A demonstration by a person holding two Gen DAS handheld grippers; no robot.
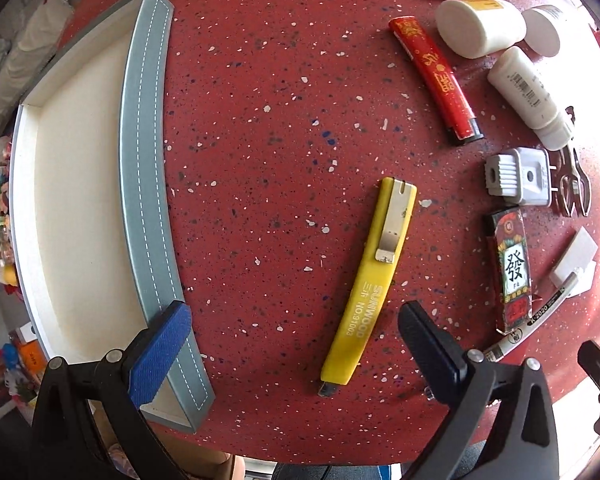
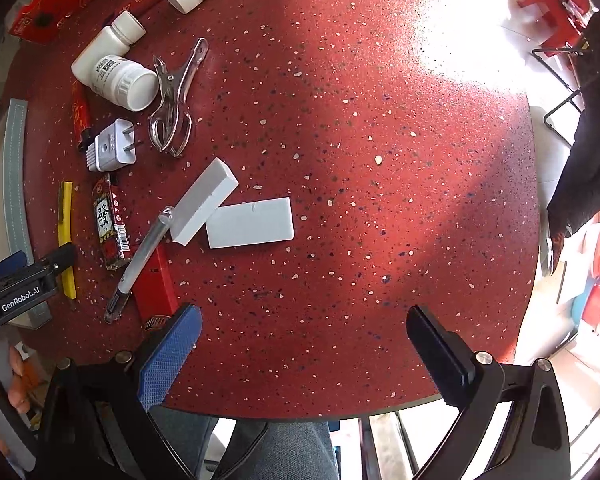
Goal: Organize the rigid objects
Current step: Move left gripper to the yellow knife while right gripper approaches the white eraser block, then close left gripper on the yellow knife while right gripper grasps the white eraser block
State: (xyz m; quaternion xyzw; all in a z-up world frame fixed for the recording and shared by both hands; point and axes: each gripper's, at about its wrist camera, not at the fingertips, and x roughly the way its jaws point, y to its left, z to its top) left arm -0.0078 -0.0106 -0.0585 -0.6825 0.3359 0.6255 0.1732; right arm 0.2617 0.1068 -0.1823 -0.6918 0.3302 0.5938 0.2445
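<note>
The yellow utility knife (image 1: 364, 288) lies flat on the red table (image 1: 260, 120), between and just ahead of the left claw's (image 1: 294, 344) spread, empty fingers, likely lined up for pinching. The grey tray (image 1: 148, 160) sits beside its left finger, handy for dropping. The right claw (image 2: 304, 344) hovers spread over bare tabletop, white blocks (image 2: 250, 222) ahead-left.

Both views: bright daylight, colours saturated. Right wrist view: strong glare washed out the red speckled table (image 2: 340, 160) at upper right; light entered from that side. Left wrist view: overexposed patch at right edge. Shadows soft and short. Heavy fisheye curvature throughout, dark vignetted corners. Centre sharp; margins slightly soft.
</note>
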